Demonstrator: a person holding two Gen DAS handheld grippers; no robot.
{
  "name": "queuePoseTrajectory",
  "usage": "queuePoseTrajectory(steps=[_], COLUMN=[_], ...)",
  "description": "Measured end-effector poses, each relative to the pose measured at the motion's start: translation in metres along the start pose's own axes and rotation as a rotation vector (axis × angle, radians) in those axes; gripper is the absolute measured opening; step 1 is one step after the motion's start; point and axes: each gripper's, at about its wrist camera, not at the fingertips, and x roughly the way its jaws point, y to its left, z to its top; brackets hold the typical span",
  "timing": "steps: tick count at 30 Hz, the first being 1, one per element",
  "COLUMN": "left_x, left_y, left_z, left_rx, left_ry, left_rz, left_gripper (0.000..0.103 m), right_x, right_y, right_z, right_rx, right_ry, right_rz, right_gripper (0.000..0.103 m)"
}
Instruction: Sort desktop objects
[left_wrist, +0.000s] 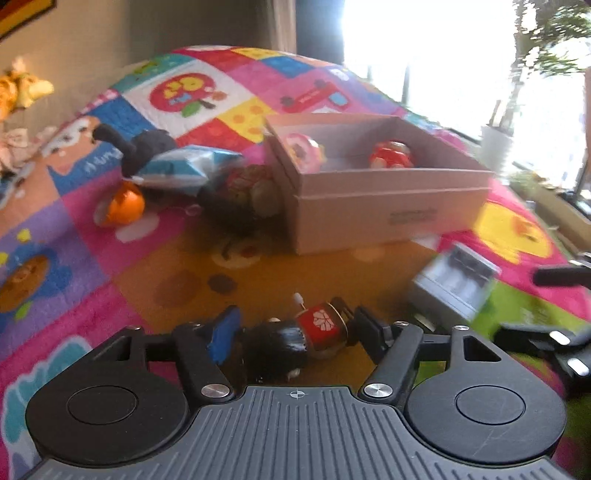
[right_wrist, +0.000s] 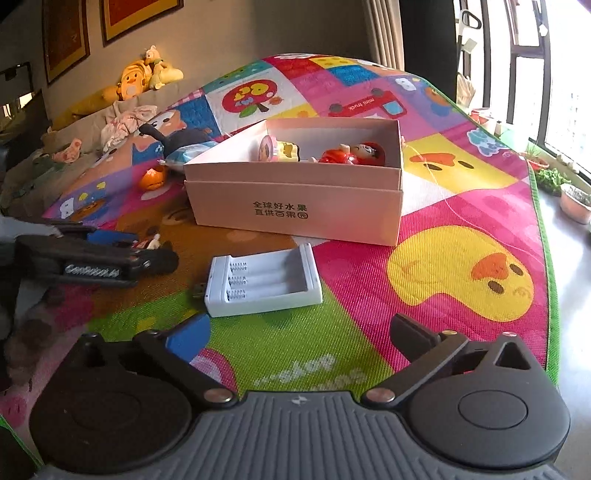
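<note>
A small wooden doll (left_wrist: 321, 325) with a black head and a red body lies sideways on the play mat between the pads of my left gripper (left_wrist: 295, 332), which presses on both its ends. The right wrist view shows that same left gripper (right_wrist: 147, 245) low at the left. Ahead stands a pink cardboard box (left_wrist: 369, 206) (right_wrist: 295, 199) holding a pink round toy (left_wrist: 303, 149) and a red doll (right_wrist: 351, 153). My right gripper (right_wrist: 295, 336) hangs open over the mat with nothing in it, just short of a white battery charger (right_wrist: 262, 284) (left_wrist: 454, 284).
Left of the box lie an orange toy (left_wrist: 123, 206), a black plush (left_wrist: 147, 147), a blue-and-white pack (left_wrist: 184, 170) and a dark round toy (left_wrist: 251, 184). The mat's green edge (right_wrist: 546, 258) runs along the right, with plant pots (right_wrist: 576, 203) beyond it. Yellow plush toys (right_wrist: 136, 81) sit on a sofa.
</note>
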Motion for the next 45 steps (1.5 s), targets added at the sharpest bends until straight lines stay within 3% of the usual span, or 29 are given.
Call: queuePoseTrajectory(steps=[3, 5, 8, 10, 13, 20, 26, 28, 30, 33, 36, 38, 40, 42, 45], left_x=[-0.02, -0.035, -0.05, -0.055, -0.06, -0.069, -0.066, -0.063, -0.06, -0.055, -0.05, -0.051, -0.055, -0.068, -0.085], left_y=[0.001, 0.001, 0.006, 0.015, 0.03, 0.032, 0.029, 0.03, 0.03, 0.028, 0.024, 0.021, 0.018, 0.012, -0.001], left_z=[-0.011, -0.021, -0.031, -0.034, -0.036, -0.041, -0.043, -0.042, -0.041, -0.04, -0.04, -0.04, -0.033, -0.017, 0.022], left_rx=[0.025, 0.07, 0.089, 0.061, 0.024, 0.036, 0.028, 0.023, 0.016, 0.007, 0.015, 0.03, 0.045, 0.083, 0.143], left_ry=[0.021, 0.03, 0.036, 0.04, 0.039, 0.032, 0.033, 0.034, 0.033, 0.039, 0.049, 0.042, 0.023, -0.049, -0.19], left_rz=[-0.114, -0.14, -0.093, -0.03, 0.038, -0.025, -0.026, -0.022, -0.016, 0.005, 0.026, 0.038, 0.038, 0.031, 0.038], left_gripper=[0.073, 0.073, 0.079, 0.087, 0.092, 0.097, 0.098, 0.098, 0.098, 0.096, 0.074, 0.072, 0.071, 0.071, 0.071], right_x=[0.0, 0.0, 0.001, 0.002, 0.005, 0.026, 0.054, 0.053, 0.047, 0.037, 0.024, 0.013, 0.003, -0.015, -0.058], right_y=[0.001, 0.002, 0.004, 0.006, 0.015, 0.034, 0.042, 0.046, 0.047, 0.048, 0.049, 0.048, 0.045, 0.038, 0.025], right_z=[0.0, 0.0, 0.001, 0.002, 0.005, 0.027, 0.038, 0.036, 0.034, 0.032, 0.029, 0.028, 0.031, 0.043, 0.075], right_rx=[-0.002, -0.004, -0.015, -0.025, -0.074, -0.16, -0.159, -0.173, -0.185, -0.189, -0.218, -0.223, -0.219, -0.2, -0.156], right_ry=[-0.001, 0.003, 0.01, 0.015, 0.025, 0.053, 0.125, 0.112, 0.107, 0.113, 0.109, 0.103, 0.095, 0.057, -0.097], right_rz=[-0.001, -0.002, -0.005, -0.01, -0.01, -0.007, 0.028, 0.021, 0.024, 0.045, 0.046, 0.056, 0.069, 0.087, 0.097], right_gripper=[0.103, 0.103, 0.103, 0.103, 0.103, 0.103, 0.103, 0.102, 0.091, 0.091, 0.091, 0.091, 0.091, 0.091, 0.091])
